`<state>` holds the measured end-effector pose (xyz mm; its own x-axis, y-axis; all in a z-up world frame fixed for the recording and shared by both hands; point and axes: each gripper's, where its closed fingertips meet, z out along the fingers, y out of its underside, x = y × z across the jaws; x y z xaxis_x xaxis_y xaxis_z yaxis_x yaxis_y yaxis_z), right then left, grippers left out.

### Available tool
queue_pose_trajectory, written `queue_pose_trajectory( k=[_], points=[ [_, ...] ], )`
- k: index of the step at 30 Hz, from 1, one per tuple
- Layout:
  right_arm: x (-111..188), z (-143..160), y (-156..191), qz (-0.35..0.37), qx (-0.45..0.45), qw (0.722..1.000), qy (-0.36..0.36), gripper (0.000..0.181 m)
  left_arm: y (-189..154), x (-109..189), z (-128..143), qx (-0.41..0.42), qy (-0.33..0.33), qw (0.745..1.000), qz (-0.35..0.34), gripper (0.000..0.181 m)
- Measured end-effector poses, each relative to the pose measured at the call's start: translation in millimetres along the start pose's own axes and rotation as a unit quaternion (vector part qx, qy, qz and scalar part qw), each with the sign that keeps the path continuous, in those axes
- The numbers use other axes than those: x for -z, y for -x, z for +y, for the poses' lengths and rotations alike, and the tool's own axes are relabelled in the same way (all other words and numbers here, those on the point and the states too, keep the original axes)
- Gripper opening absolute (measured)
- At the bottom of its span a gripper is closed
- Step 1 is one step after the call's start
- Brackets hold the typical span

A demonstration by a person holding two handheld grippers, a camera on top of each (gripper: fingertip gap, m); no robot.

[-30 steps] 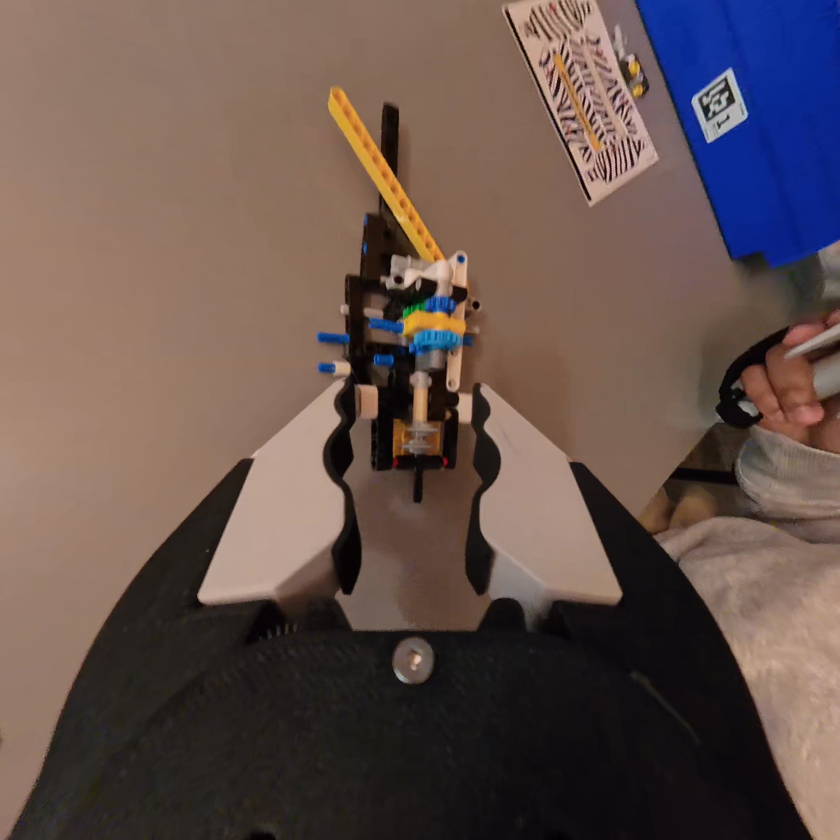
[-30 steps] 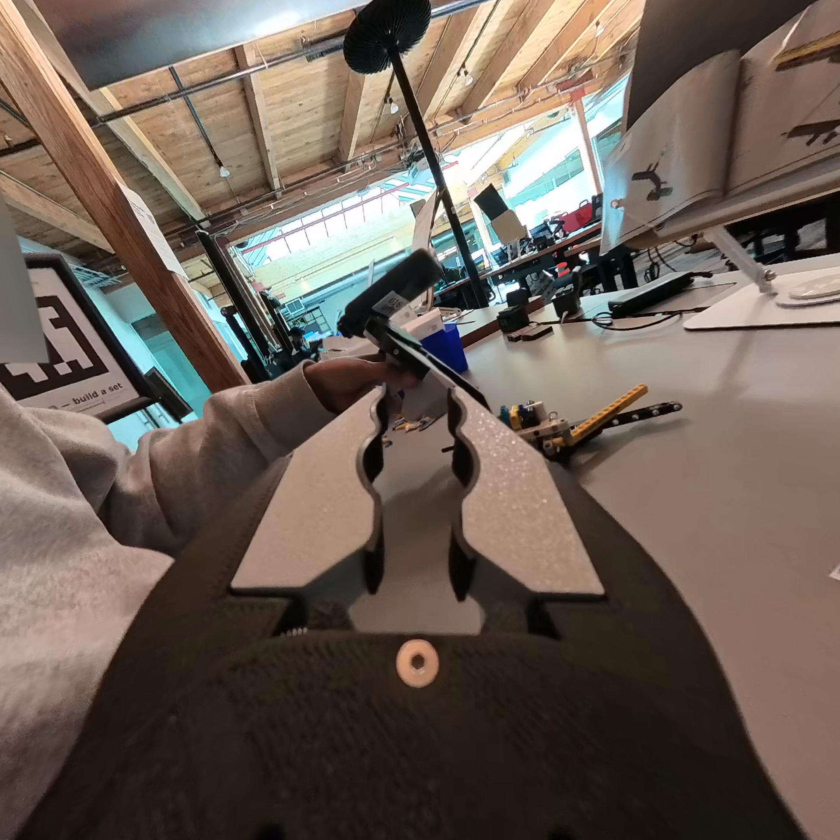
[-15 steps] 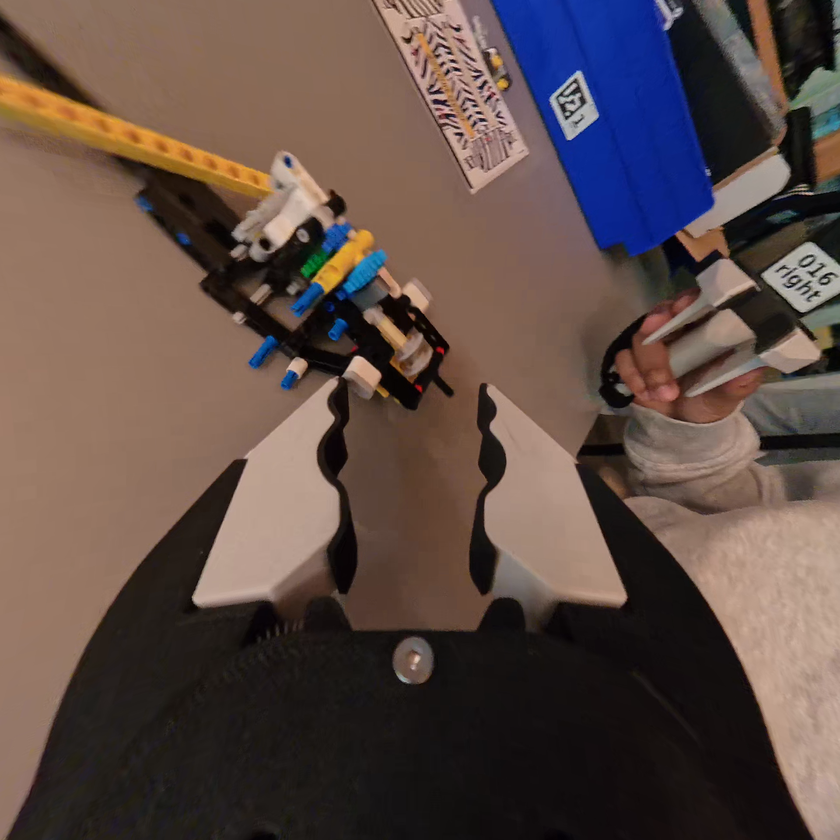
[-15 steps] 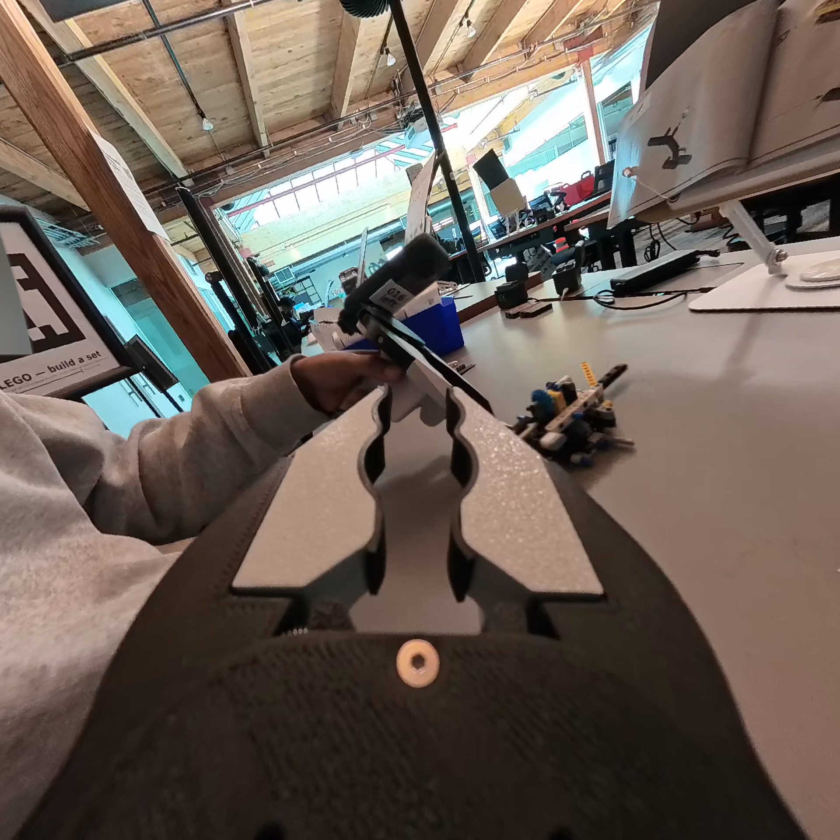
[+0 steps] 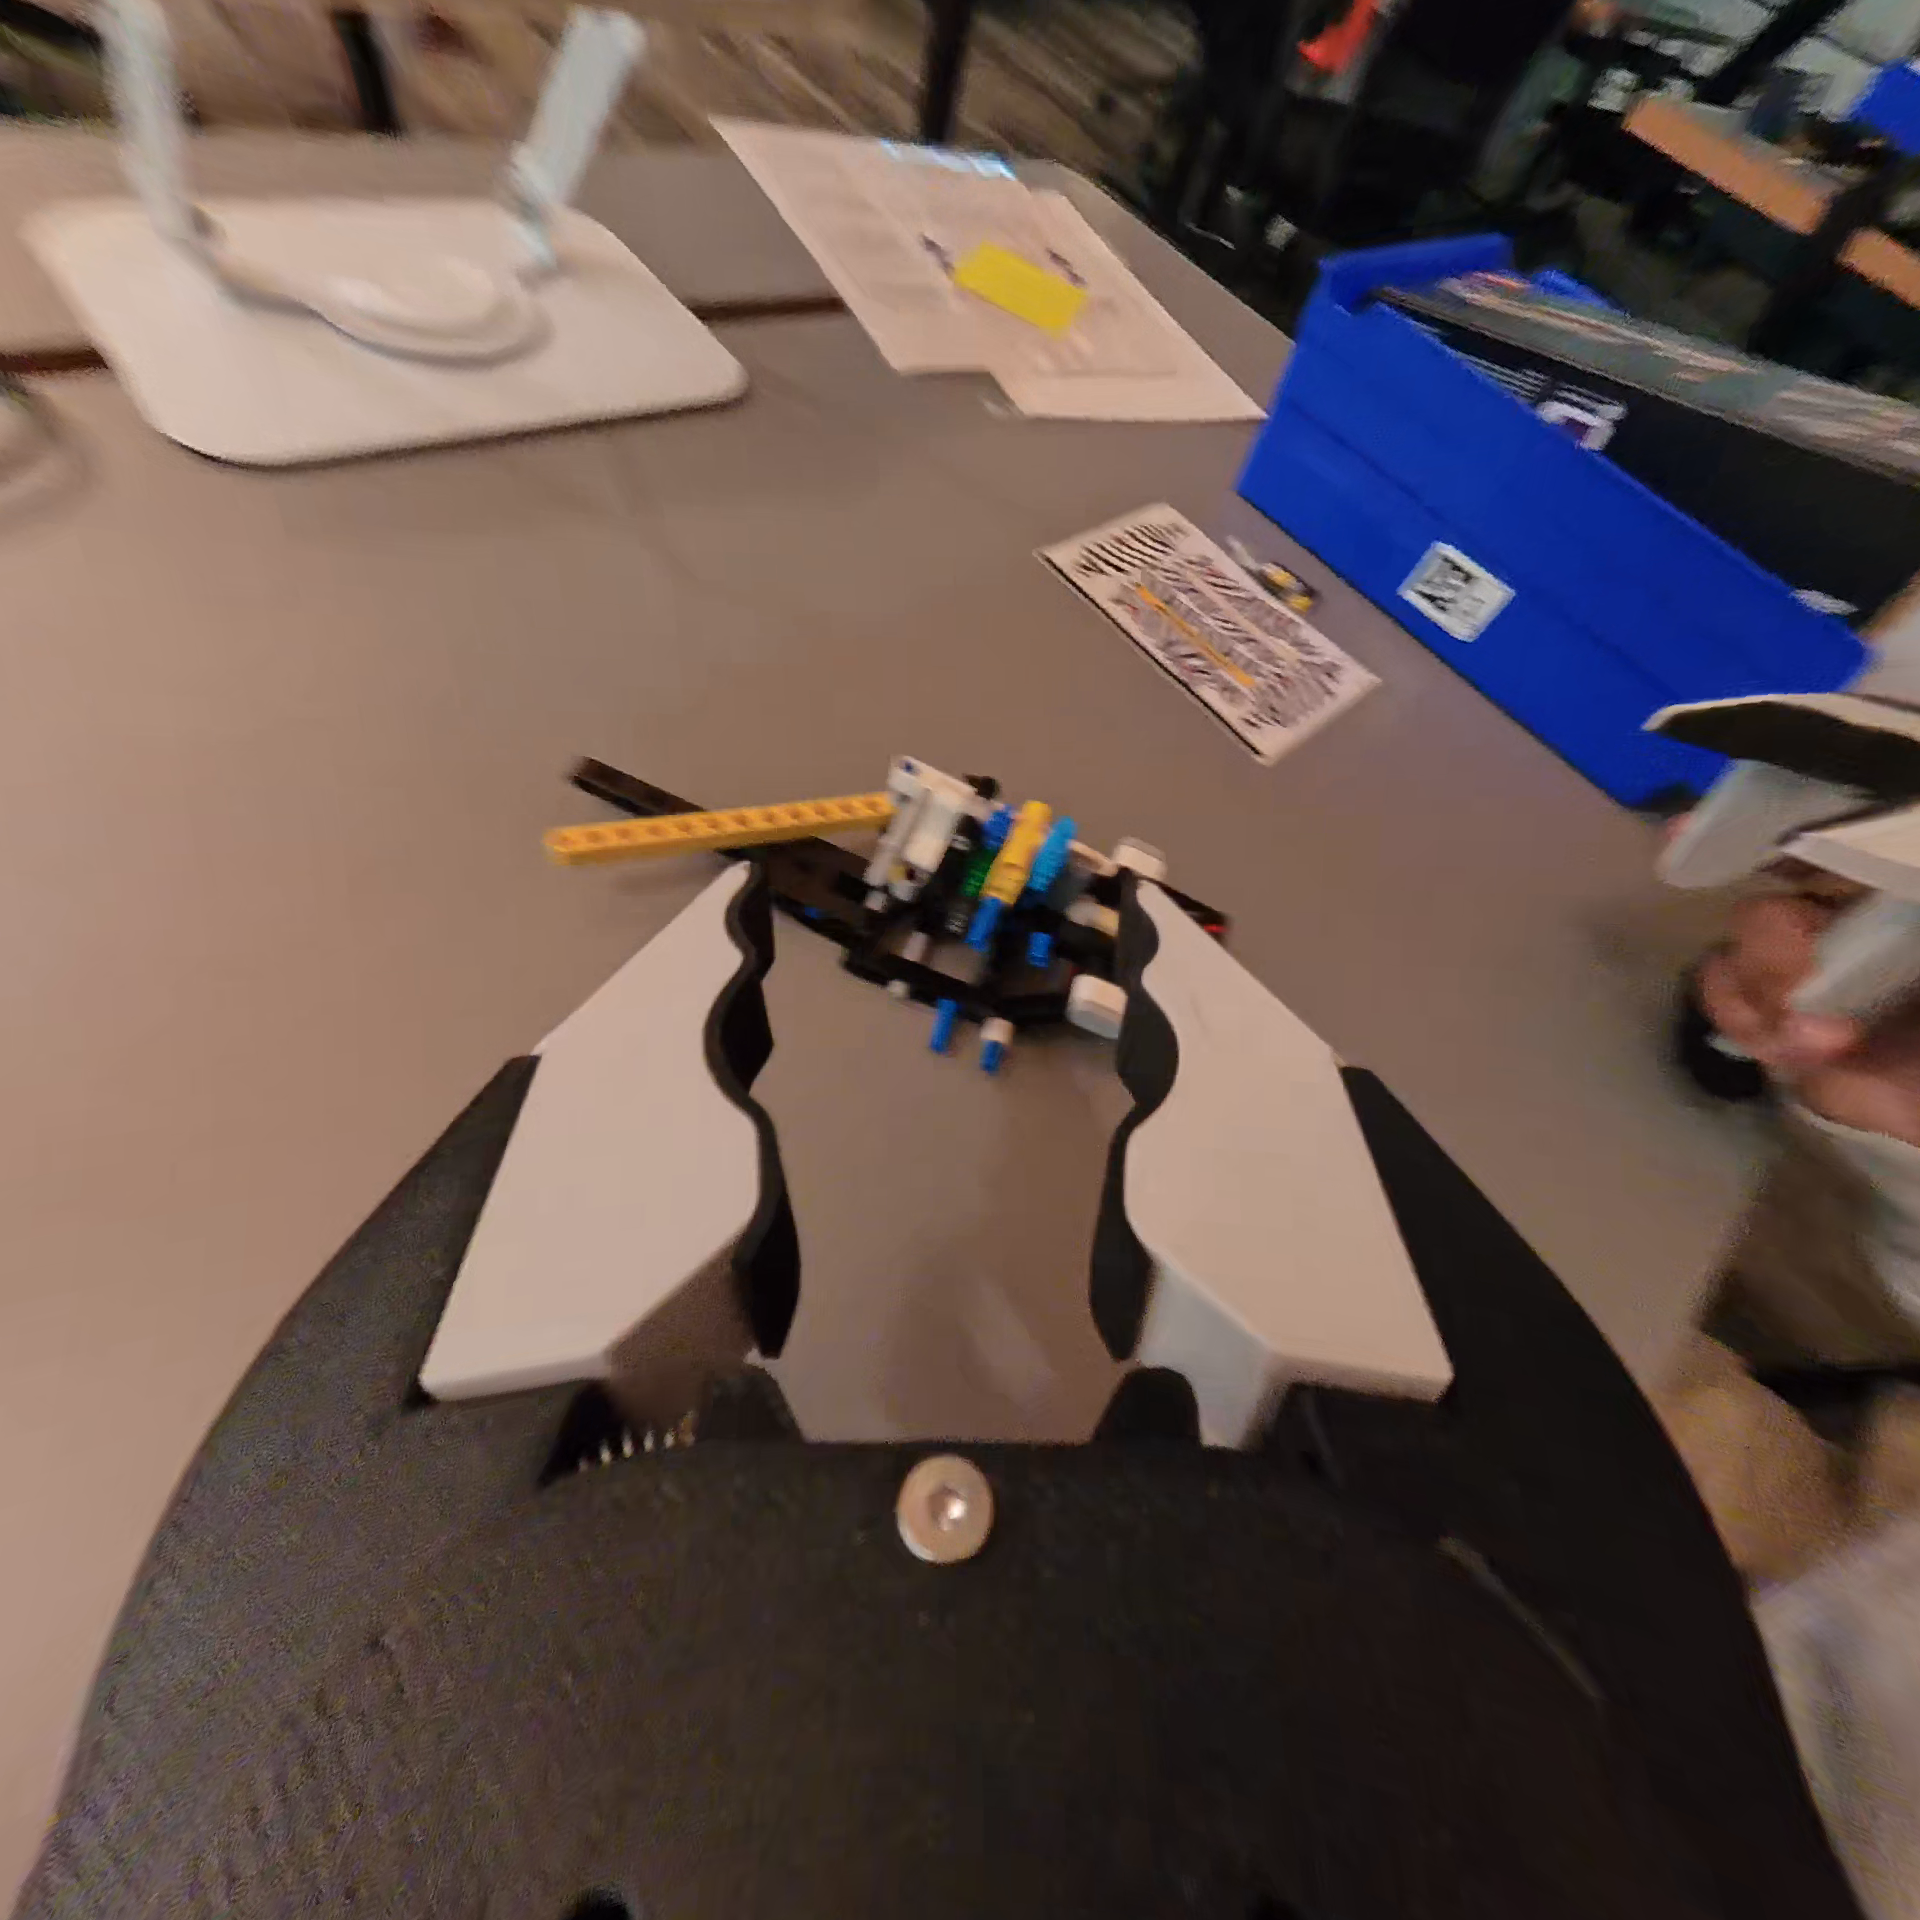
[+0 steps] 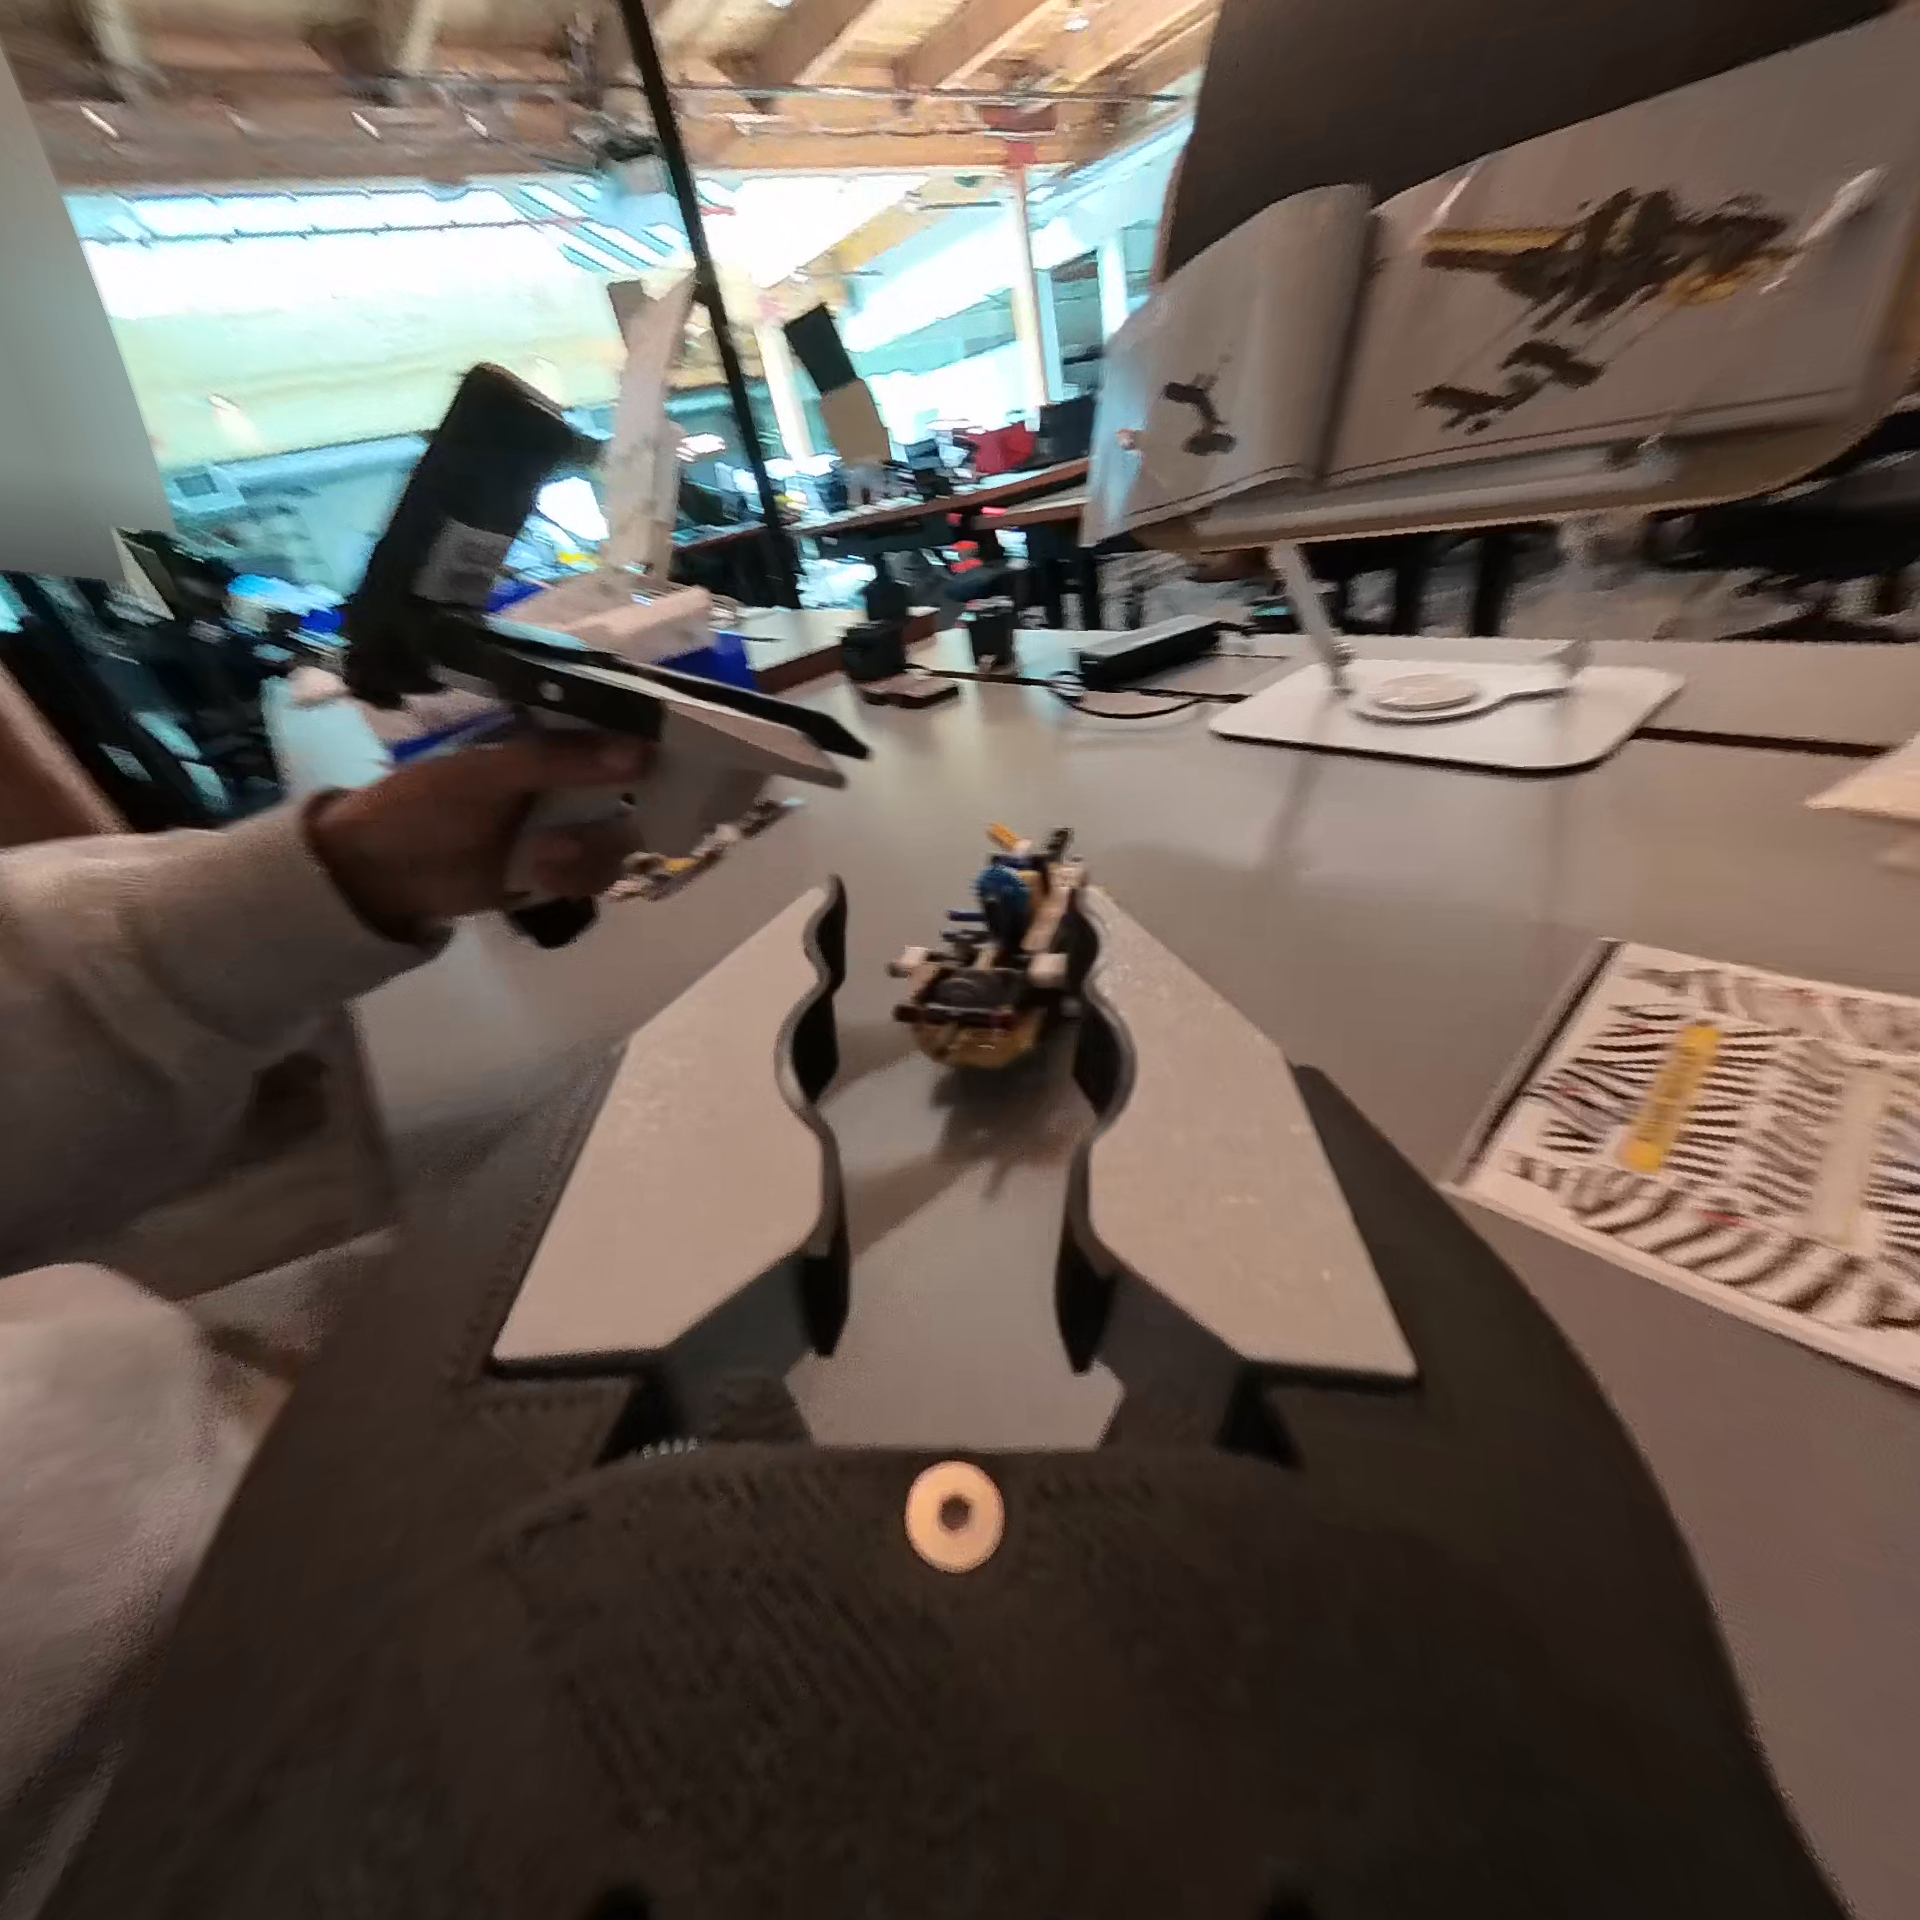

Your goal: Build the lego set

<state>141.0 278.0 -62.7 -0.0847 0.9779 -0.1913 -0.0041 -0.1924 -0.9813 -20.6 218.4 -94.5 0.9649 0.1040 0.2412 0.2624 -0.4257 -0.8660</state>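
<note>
Both the left gripper and right gripper gape empty, each fingertip pair partly hiding the blurred lego model lying on the grey surface, its yellow beam foreshortened from the right, the striped sheet and cut-off blue bin beyond

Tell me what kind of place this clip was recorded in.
Probably a shared open-plan workshop or lab, not a home. The right wrist view shows exposed timber ceiling beams and rows of equipment-laden benches behind the grey table, where an instruction booklet sits propped on a stand.
</note>
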Motion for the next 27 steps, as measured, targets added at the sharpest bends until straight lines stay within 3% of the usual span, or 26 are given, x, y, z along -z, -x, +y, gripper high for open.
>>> queue_pose_trajectory(
  k=[5, 9, 12, 14, 18, 20, 22, 27],
  points=[
    [-6.0, 4.8, -19.7, 0.094, 0.082, 0.992, 0.013, 0.055, 37.0, -2.5, -24.1, -0.045, -0.072, 0.988, -0.13, 0.08],
    [-22.0, -11.9, -39.2, 0.121, 0.076, 0.99, -0.008, 0.058, 46.4, -27.4, -79.8, -0.044, -0.125, 0.977, -0.166, 0.089],
    [-40.1, -51.5, -58.4, 0.128, 0.1, 0.986, -0.047, 0.056, 65.0, -56.7, -147.1, -0.048, -0.165, 0.955, -0.242, 0.089],
    [-56.5, -81.4, -73.2, 0.123, 0.128, 0.982, -0.069, 0.054, 72.1, -88.0, -184.7, -0.062, -0.156, 0.946, -0.277, 0.102],
    [-85.2, -128.0, -113.4, 0.125, 0.15, 0.974, -0.114, 0.053, 72.3, -160.5, -227.0, -0.065, -0.124, 0.949, -0.281, 0.122],
    [-94.7, -123.5, -142.4, 0.134, 0.143, 0.972, -0.128, 0.052, 79.0, -187.2, -235.5, -0.077, -0.114, 0.945, -0.298, 0.122],
    [-98.3, -98.8, -177.4, 0.165, 0.112, 0.972, -0.12, 0.05, 88.0, -206.8, -237.6, -0.087, -0.103, 0.939, -0.315, 0.122],
    [-96.7, -57.7, -204.2, 0.17, 0.095, 0.974, -0.114, 0.045, 106.4, -221.3, -240.4, -0.121, -0.107, 0.916, -0.367, 0.112]
  ],
)
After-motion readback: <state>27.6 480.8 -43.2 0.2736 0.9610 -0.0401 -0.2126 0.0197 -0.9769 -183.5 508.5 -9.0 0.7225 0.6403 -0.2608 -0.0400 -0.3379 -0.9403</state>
